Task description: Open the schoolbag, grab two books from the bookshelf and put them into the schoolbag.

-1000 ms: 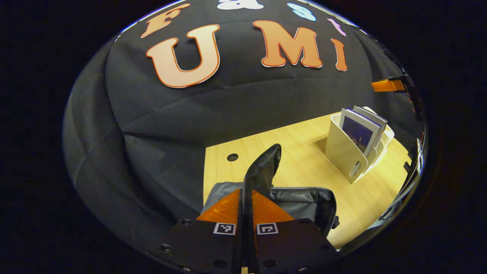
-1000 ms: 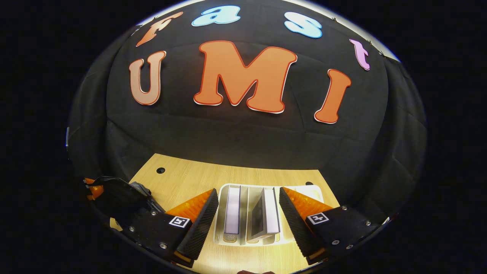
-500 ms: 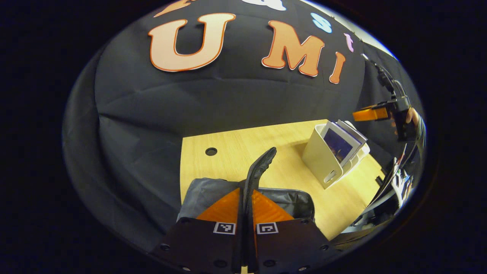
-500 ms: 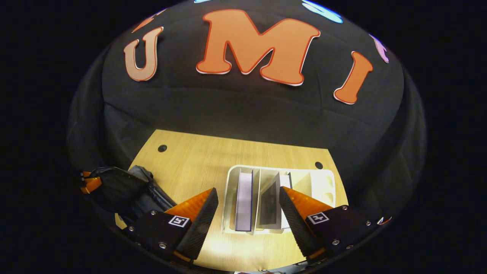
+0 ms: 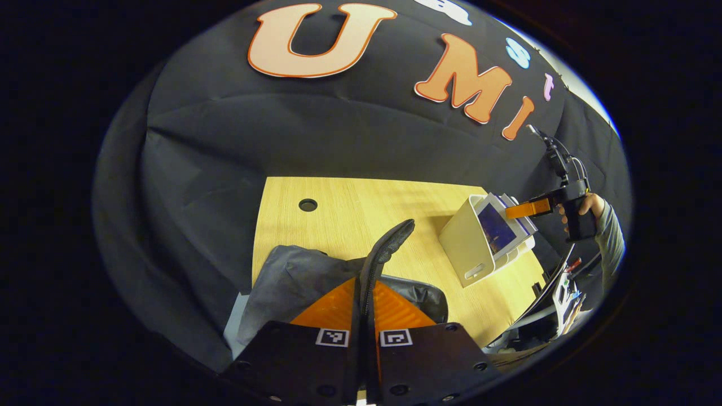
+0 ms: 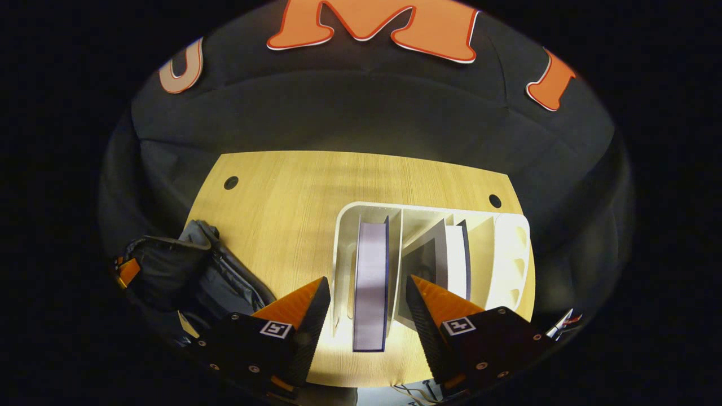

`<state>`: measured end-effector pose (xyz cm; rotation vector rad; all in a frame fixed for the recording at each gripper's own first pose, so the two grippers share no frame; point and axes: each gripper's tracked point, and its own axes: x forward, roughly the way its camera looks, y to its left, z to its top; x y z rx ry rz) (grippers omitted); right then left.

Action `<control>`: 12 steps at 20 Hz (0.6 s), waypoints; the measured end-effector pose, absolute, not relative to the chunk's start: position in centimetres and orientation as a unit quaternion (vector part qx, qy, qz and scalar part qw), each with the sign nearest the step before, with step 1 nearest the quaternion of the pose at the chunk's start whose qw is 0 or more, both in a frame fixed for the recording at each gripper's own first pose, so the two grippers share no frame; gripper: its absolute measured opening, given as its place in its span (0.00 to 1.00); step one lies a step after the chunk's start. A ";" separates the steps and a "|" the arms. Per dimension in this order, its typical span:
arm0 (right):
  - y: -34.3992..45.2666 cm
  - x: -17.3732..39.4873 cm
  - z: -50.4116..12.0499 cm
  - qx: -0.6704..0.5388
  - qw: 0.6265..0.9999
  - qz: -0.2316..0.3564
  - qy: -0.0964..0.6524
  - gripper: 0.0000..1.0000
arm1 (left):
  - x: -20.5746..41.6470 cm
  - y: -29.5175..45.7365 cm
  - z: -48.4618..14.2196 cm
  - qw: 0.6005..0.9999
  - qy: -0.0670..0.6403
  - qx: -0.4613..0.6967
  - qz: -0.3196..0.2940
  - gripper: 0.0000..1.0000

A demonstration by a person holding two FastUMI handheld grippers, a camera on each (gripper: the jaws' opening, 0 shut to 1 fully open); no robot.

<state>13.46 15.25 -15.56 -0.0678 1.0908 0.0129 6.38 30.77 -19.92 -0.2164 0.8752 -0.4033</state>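
Left tongs [image 5: 364,316] pressed together, pinching black strap [image 5: 386,251] of schoolbag [image 5: 293,282], holding grey bag up at table's [image 6: 293,192] left end. Right tongs [image 6: 364,310] spread, hovering above bookshelf [image 6: 510,248], straddling first book [image 6: 370,276] standing upright in leftmost slot. Second book [image 6: 454,256] leans two slots over. Judgement: book stiff, light, cover likely slick; grip top edge near spine, lift straight up. Bag soft, mouth may sag.
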 end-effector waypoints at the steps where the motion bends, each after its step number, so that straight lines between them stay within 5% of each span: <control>1: 15.4 13.5 -16.1 -0.027 0.849 0.004 0.528 0.88 | 6.3 30.9 -20.1 0.879 0.425 -0.105 -0.189 0.06; 2: 15.9 13.7 -16.6 -0.017 0.843 0.011 0.537 0.77 | 6.2 31.0 -20.2 0.876 0.432 -0.111 -0.182 0.06; 5: 16.6 13.6 -17.9 -0.001 0.826 0.018 0.563 0.69 | 6.0 30.9 -20.1 0.876 0.433 -0.113 -0.182 0.06; 10: 16.0 13.4 -18.5 0.006 0.814 -0.002 0.581 0.37 | 5.3 31.0 -20.3 0.874 0.436 -0.118 -0.178 0.06; 12: 15.9 13.2 -17.7 0.022 0.816 0.011 0.578 0.34 | 5.2 31.0 -20.6 0.873 0.439 -0.117 -0.176 0.06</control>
